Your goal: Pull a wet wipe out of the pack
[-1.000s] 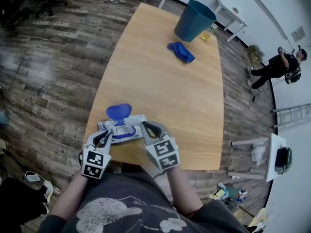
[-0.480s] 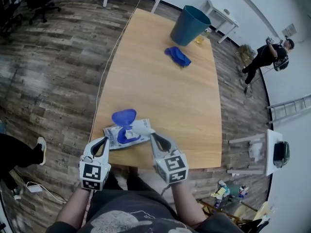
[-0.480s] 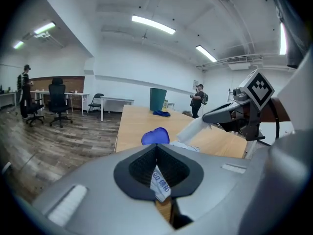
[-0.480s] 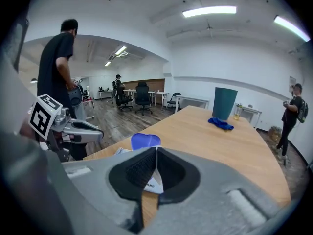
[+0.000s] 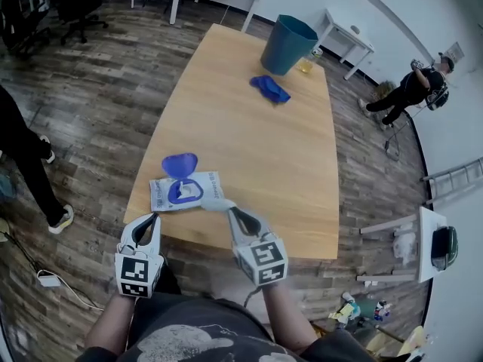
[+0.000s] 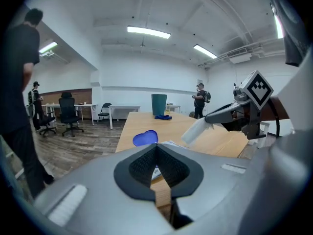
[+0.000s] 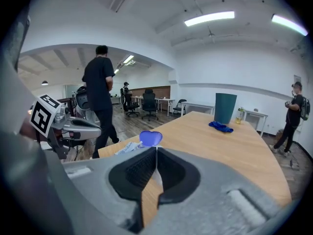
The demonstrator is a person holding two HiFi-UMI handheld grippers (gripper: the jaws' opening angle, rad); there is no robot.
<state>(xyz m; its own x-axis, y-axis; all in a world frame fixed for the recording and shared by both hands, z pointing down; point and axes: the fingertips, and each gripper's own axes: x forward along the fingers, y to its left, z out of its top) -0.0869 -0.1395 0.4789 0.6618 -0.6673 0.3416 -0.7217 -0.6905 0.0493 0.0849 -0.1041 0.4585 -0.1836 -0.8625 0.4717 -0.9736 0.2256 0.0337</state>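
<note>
The wet wipe pack [image 5: 187, 190] lies near the table's front left corner, its blue lid [image 5: 179, 164] flipped open. My right gripper [image 5: 230, 211] is shut on a white wet wipe [image 5: 215, 203] that stretches from its tips back to the pack. From the left gripper view the wet wipe [image 6: 195, 130] hangs slanting below the right gripper [image 6: 208, 117]. In the right gripper view a thin white strip shows between the right gripper's [image 7: 156, 152] shut jaws. My left gripper [image 5: 148, 219] is shut and empty, off the table's front edge, left of the pack.
A teal bin [image 5: 287, 44] and a crumpled blue cloth [image 5: 269, 88] sit at the table's far end. A person in dark clothes [image 5: 26, 157] stands on the wooden floor to the left. Another person [image 5: 411, 89] stands far right.
My left gripper came off the pack, drew back past the table edge and shut. My right gripper pulled back and up, drawing the wipe out. A person walked in at the left.
</note>
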